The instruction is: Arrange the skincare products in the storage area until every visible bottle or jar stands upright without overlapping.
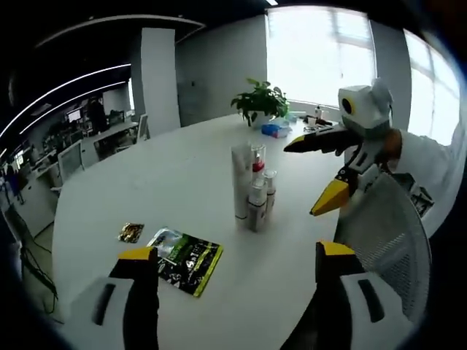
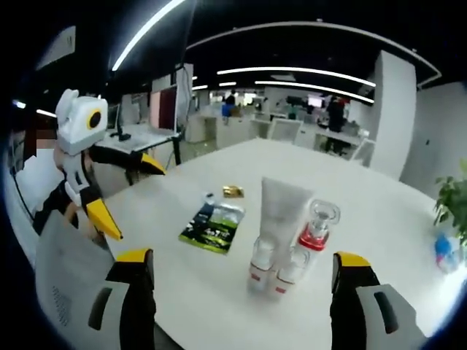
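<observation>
Near the middle of the round white table [image 1: 146, 182] several skincare products stand upright in a tight cluster. They are a tall white tube [image 1: 241, 179], a clear bottle with a red collar [image 1: 257, 157] and two small white bottles [image 1: 257, 205]. My left gripper [image 1: 237, 251] is open and empty, a short way before them. My right gripper [image 1: 300, 180] comes in from the right, open, beside the cluster. In the right gripper view the tube [image 2: 283, 211], the red-collared bottle [image 2: 319, 226] and the small bottles [image 2: 261, 266] stand just ahead of the open right gripper [image 2: 244, 257]. The left gripper [image 2: 140, 203] is open at the left.
A green and black sachet pack [image 1: 186, 259] and a small gold sachet [image 1: 131, 232] lie flat left of the cluster. A potted plant [image 1: 260, 102] and a blue item [image 1: 276, 130] sit at the far edge. A mesh chair back [image 1: 387, 240] stands by the table.
</observation>
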{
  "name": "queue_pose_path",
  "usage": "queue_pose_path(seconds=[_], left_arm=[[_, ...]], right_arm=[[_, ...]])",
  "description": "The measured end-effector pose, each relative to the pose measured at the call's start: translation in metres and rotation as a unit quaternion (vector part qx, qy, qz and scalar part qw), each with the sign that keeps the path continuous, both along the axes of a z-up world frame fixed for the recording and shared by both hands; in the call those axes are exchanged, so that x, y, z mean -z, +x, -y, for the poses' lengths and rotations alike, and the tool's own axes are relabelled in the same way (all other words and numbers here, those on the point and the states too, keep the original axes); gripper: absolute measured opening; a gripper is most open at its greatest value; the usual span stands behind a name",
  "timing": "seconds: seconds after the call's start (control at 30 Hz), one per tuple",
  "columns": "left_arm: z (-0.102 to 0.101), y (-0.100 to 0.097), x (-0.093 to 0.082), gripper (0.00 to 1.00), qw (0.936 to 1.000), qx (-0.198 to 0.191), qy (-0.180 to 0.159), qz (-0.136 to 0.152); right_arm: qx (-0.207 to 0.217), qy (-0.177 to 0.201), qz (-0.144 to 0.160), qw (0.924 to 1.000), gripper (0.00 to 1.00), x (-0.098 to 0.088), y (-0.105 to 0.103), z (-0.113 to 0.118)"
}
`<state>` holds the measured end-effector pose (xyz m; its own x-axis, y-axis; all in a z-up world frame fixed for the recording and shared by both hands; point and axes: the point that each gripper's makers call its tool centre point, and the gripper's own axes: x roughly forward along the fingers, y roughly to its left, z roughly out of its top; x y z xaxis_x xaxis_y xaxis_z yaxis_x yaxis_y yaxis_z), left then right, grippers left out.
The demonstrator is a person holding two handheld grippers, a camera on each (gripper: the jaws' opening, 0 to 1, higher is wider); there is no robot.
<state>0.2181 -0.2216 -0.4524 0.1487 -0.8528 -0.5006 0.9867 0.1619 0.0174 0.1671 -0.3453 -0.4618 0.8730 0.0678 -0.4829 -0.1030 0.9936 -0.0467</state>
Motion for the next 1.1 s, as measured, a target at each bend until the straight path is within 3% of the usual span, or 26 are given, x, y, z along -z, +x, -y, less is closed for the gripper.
queue_pose_path(seconds=[0.2, 0.53, 1.1], left_arm=[[-0.009, 0.007, -0.001, 0.87, 0.9999, -0.012, -0.003, 0.001], [-0.025, 0.010, 0.005, 0.92, 0.9995, -0.027, 0.001, -0.019], [-0.044, 0.012, -0.002, 0.99, 0.9994, -0.026, -0.005, -0.022]], right_arm=[[-0.005, 0.020, 0.000, 0.9998, 0.99, -0.005, -0.004, -0.009], [-0.009, 0.010, 0.003, 0.9999, 0.99, -0.010, -0.007, -0.017], [0.018, 0.001, -0.007, 0.9998, 0.99, -0.009, -0.015, -0.020]])
